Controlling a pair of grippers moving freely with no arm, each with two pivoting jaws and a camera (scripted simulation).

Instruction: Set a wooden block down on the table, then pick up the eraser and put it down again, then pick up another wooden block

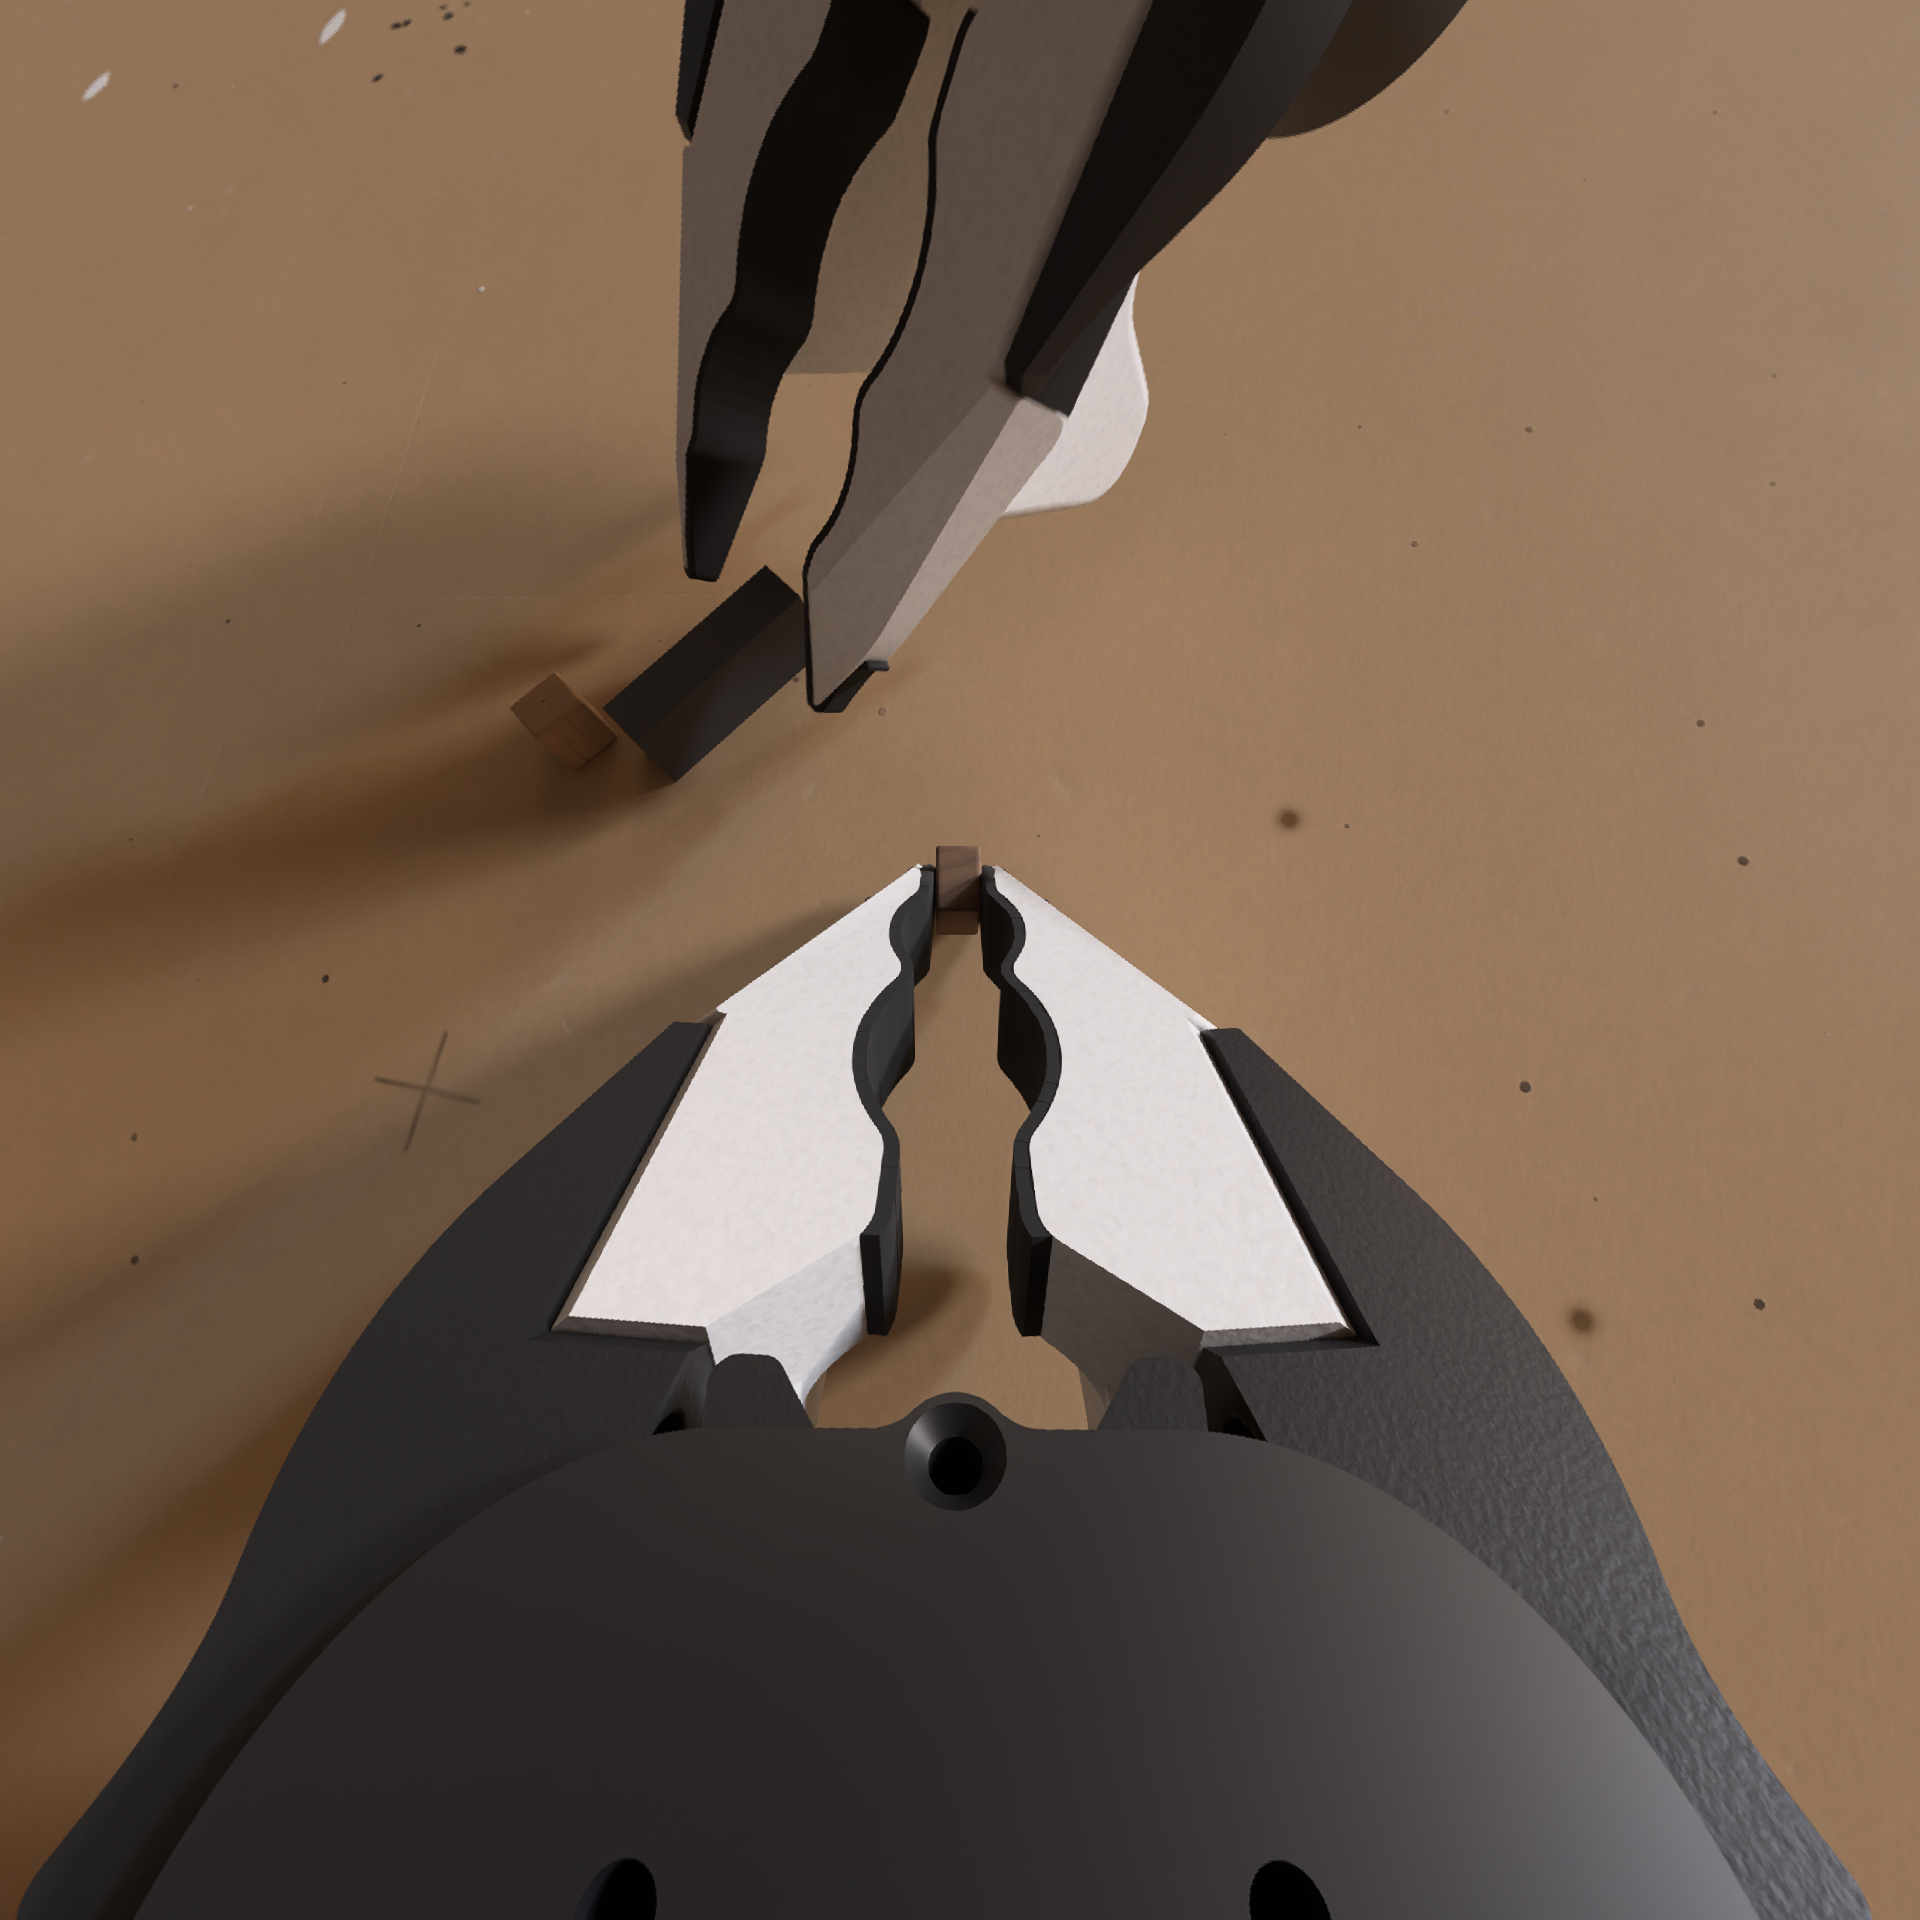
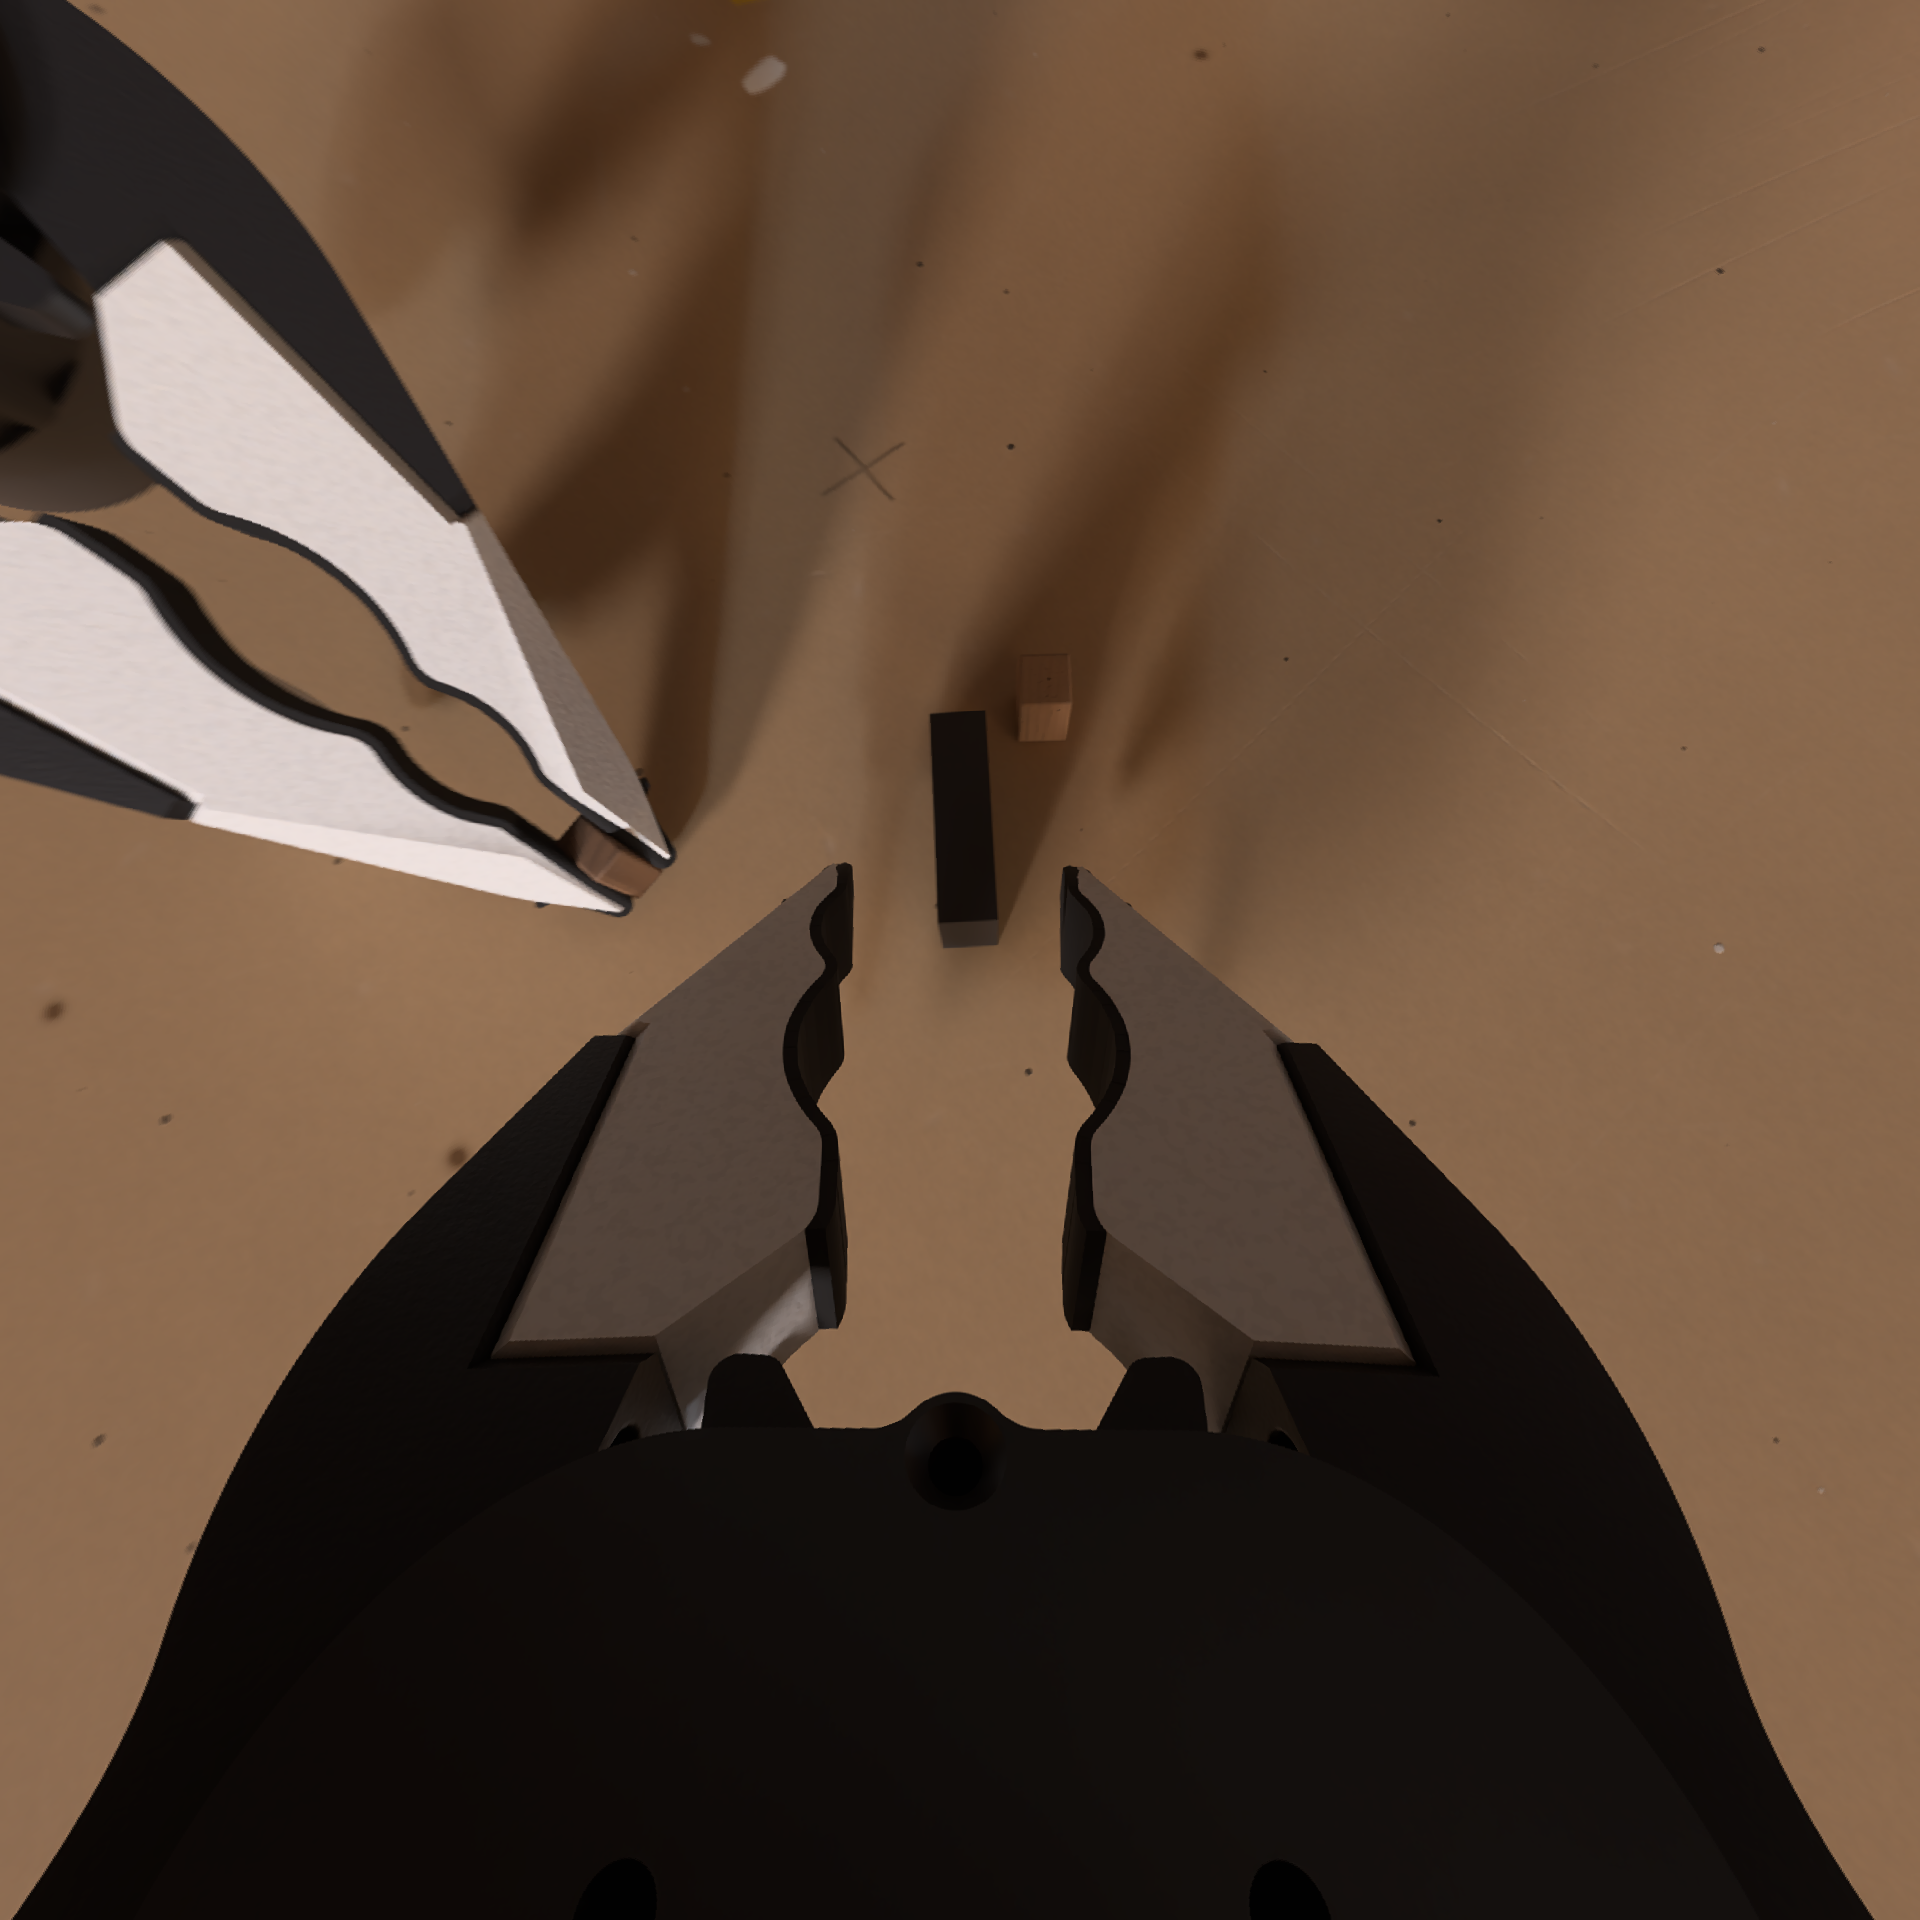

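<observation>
My left gripper [image 1: 957, 883] is shut on a small dark wooden block [image 1: 957, 871], held at the fingertips above the brown table [image 1: 1455, 727]. It also shows in the right wrist view [image 2: 623, 871], with that block [image 2: 608, 862] between its tips. My right gripper [image 2: 957, 894] is open and empty, just short of a long black eraser [image 2: 964, 826] that lies flat on the table. A light wooden block [image 2: 1043, 698] stands just beyond the eraser, to its right. In the left wrist view the right gripper [image 1: 764, 634] hangs over the eraser [image 1: 707, 691], with the light block [image 1: 561, 719] beside it.
A pencilled cross [image 2: 864, 470] is drawn on the table beyond the eraser; it also shows in the left wrist view [image 1: 426, 1089]. Small dark specks and a few white flecks [image 2: 765, 75] dot the tabletop.
</observation>
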